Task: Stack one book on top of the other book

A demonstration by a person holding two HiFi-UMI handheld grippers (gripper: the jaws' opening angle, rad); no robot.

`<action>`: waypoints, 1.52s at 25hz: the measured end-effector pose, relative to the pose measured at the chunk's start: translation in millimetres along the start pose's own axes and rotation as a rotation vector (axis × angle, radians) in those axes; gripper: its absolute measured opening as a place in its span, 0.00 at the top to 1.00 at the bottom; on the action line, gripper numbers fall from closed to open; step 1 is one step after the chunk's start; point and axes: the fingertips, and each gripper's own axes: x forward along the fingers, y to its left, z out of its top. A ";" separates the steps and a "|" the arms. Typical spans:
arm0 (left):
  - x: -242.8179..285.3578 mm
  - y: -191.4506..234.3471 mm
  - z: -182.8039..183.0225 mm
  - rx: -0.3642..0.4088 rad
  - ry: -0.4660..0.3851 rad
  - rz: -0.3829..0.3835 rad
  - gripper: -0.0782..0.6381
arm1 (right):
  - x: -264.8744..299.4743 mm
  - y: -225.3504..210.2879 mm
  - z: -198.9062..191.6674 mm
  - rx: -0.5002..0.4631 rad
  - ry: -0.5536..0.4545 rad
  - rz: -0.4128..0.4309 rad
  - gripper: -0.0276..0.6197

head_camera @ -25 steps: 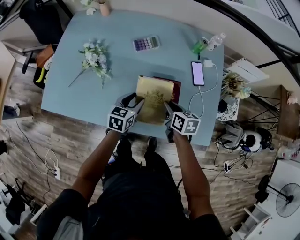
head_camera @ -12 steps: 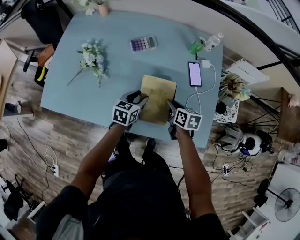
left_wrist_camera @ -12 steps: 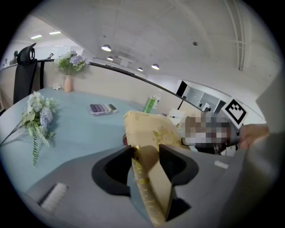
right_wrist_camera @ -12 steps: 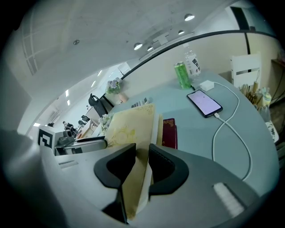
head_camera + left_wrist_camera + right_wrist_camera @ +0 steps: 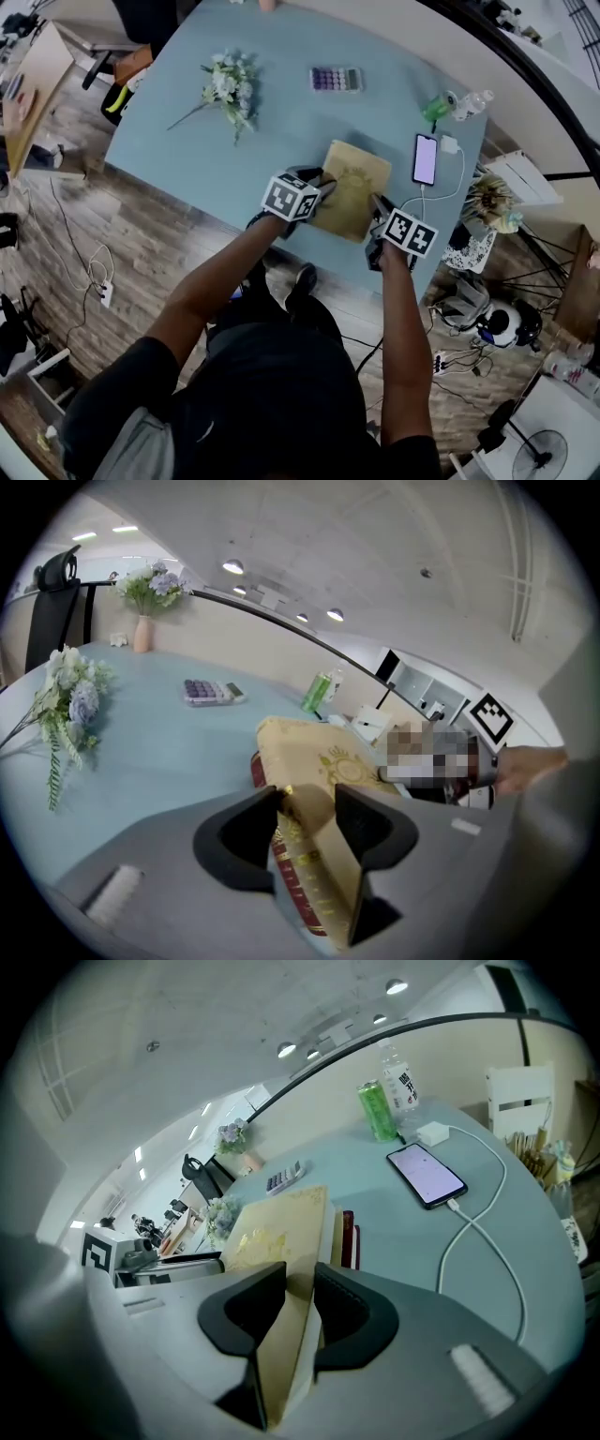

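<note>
head view: the gold book (image 5: 356,180) lies near the front edge of the blue table (image 5: 187,159), right of the middle, and the two tools take it from either side. the left gripper (image 5: 317,187) is at its left edge, the right gripper (image 5: 379,206) at its right front corner. a phone (image 5: 426,158) on a cable lies just right of the book; flowers (image 5: 228,82), a calculator (image 5: 336,79), a green can (image 5: 436,108) and a bottle (image 5: 469,101) sit farther back. left gripper view: the left gripper (image 5: 307,803) is clenched on the near corner of the gold book (image 5: 319,757), both jaws against its cover, and a red book (image 5: 255,769) shows directly under it. right gripper view: the right gripper (image 5: 300,1290) is likewise clamped on the edge of the gold book (image 5: 279,1224), with the red book (image 5: 350,1237) peeping out beneath on the right; the phone (image 5: 427,1174), can (image 5: 378,1110) and bottle (image 5: 398,1077) stand beyond.
</note>
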 end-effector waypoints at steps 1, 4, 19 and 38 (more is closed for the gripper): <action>1.1 0.4 -0.2 0.000 0.007 -0.004 0.55 | 0.9 -1.0 0.7 -0.004 0.003 -0.004 0.82; 3.2 6.7 -2.1 -0.015 0.025 -0.008 0.55 | 5.1 -1.4 2.9 -0.011 0.011 -0.010 0.82; -49.6 8.0 35.3 0.060 -0.043 -0.032 0.55 | -18.0 17.0 32.0 -0.115 -0.072 -0.048 0.82; -272.8 -67.7 154.3 0.316 -0.471 0.007 0.55 | -218.8 204.8 140.4 -0.607 -0.513 0.156 0.82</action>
